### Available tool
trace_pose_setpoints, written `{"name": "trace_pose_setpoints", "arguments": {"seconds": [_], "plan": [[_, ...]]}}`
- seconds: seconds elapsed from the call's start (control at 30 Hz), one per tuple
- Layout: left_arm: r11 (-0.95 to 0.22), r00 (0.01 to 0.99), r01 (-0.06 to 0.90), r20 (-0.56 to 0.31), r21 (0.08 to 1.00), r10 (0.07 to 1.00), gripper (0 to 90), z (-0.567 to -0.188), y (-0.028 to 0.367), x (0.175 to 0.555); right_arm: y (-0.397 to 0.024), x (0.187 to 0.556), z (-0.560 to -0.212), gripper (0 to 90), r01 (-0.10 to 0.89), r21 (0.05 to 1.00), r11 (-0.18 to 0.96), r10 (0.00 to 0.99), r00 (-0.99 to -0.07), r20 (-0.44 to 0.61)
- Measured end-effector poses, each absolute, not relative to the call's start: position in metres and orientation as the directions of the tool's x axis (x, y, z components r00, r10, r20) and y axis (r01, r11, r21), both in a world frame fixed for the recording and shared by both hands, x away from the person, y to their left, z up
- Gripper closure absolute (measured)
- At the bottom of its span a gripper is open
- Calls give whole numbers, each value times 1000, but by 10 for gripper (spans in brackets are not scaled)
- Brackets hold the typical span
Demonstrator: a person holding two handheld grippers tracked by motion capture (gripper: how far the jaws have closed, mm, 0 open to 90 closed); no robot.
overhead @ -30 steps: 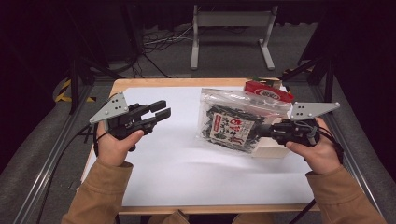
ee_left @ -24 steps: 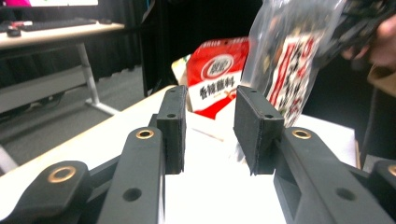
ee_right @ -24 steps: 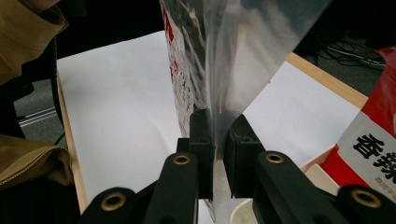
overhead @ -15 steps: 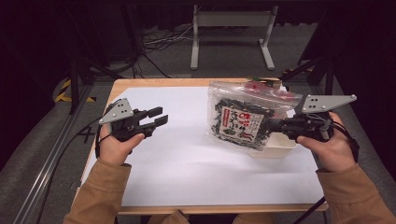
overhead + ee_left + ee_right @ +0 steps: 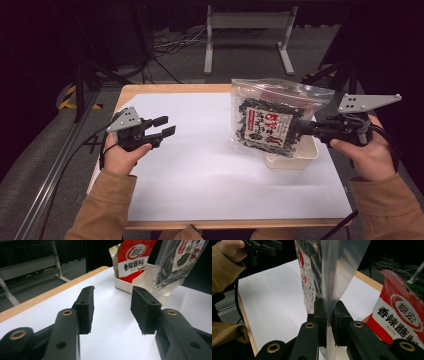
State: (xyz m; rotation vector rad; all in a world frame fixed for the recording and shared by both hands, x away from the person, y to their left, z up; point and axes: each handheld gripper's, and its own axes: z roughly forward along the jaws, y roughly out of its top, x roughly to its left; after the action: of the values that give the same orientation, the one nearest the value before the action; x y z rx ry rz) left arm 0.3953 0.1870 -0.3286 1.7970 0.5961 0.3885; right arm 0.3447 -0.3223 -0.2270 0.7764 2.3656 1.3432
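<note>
Clear plastic catches the light from above: a see-through bag of dark dried stuff with a red-and-white label hangs up off the counter, pinched at its right edge by the right gripper. It hangs over a shallow white tray that sits near the counter's right edge on the white sheet covering most of the top. The left gripper is held over the left side of the sheet, well apart from the bag, jaws spread with nothing in them.

Along the left gripper, the two black jaws stand wide, bare white sheet between them. Beyond them, toward the far edge, the white tray holds a red packet with a round emblem and printed characters, standing upright. The clear bag hangs just to the right of it, its lower corner reaching down in front of the tray's rim.

Along the right gripper, the jaws are pressed together on the bag's thin clear edge, which rises straight up between them. The red packet stands close at the right. Farther off, upper left, a hand in a tan sleeve holds the other gripper.
</note>
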Motion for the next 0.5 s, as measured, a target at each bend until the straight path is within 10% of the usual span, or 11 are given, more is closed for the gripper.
{"name": "trace_pose_setpoints", "arguments": {"seconds": [0.5], "plan": [[-214,807,248,-79,945,585,528,-339,194,402,-342,344,-228,881,288,896,337,648,-761,1]]}}
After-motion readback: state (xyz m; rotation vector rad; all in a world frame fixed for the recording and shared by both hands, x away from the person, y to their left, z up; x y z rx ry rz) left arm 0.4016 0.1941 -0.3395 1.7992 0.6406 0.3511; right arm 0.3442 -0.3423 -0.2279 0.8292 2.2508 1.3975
